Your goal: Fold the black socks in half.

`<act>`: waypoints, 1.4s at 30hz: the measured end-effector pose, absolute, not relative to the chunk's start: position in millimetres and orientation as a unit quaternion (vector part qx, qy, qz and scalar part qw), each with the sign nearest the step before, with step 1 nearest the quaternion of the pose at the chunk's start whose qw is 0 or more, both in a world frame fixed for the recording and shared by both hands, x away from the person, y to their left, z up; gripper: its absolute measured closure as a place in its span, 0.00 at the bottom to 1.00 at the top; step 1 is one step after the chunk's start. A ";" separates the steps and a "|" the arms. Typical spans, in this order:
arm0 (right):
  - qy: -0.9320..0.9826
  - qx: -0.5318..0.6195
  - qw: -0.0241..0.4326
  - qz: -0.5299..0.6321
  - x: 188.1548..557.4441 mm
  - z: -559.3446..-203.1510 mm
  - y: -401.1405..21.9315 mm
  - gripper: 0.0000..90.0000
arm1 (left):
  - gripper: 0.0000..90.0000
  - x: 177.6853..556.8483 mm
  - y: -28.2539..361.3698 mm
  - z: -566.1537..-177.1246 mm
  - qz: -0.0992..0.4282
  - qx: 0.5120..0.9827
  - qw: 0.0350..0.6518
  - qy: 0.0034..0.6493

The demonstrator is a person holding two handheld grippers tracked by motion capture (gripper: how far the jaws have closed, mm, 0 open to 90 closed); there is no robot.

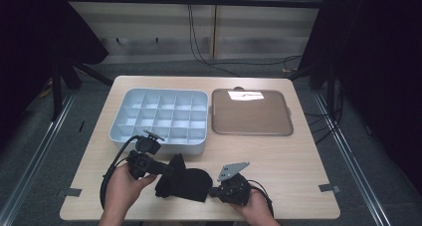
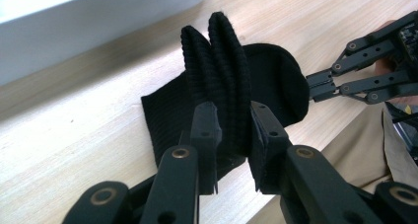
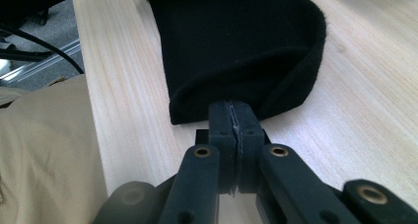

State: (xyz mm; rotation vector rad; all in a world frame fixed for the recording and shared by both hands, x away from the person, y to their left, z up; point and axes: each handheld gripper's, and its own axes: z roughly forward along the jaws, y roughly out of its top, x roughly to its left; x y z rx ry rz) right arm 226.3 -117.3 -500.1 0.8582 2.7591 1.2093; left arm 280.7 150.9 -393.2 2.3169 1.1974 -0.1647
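A black sock [image 1: 183, 182] lies on the near part of the wooden table [image 1: 278, 166], in front of the white divided tray [image 1: 159, 117] and between the two grippers; the left gripper [image 1: 168, 169], held in the person's left hand [image 1: 122, 186], has its jaws clamped on the sock's ribbed cuff end, and in the left gripper view that cuff [image 2: 222, 81] stands up folded between the left gripper [image 2: 233, 130] pads, with the rest of the sock [image 2: 276, 81] spread flat on the wood behind it; the right gripper [image 1: 213, 190], held in the right hand [image 1: 256, 208], meets the sock's other, rounded end, and in the right gripper view its jaws are pressed together at the sock's [image 3: 236, 41] near edge, the right gripper [image 3: 231, 116] pinching what looks like a thin bit of the fabric there, though the gripped cloth itself is hard to make out; from the left gripper view the right gripper [image 2: 315, 85] shows at the right, its tips at the sock's toe; a brown flat tray [image 1: 251, 112] sits just right of the white tray, well apart from the sock, with a bright glare patch near its far edge; in the right gripper view a beige cloth [image 3: 44, 155] lies at the left, beside the table's near edge.
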 end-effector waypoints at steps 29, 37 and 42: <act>0.880 0.276 0.000 0.386 226.5 -500.2 -117.0 0.98 | 0.83 279.9 124.1 -407.7 -0.070 0.863 0.256 0.430; 0.880 0.276 0.001 0.386 226.3 -500.1 -116.6 0.98 | 0.83 280.1 118.5 -412.4 -0.074 0.867 0.254 0.423; 0.879 0.276 0.001 0.388 226.4 -500.4 -116.2 0.98 | 0.83 279.8 115.7 -416.3 -0.076 0.866 0.253 0.425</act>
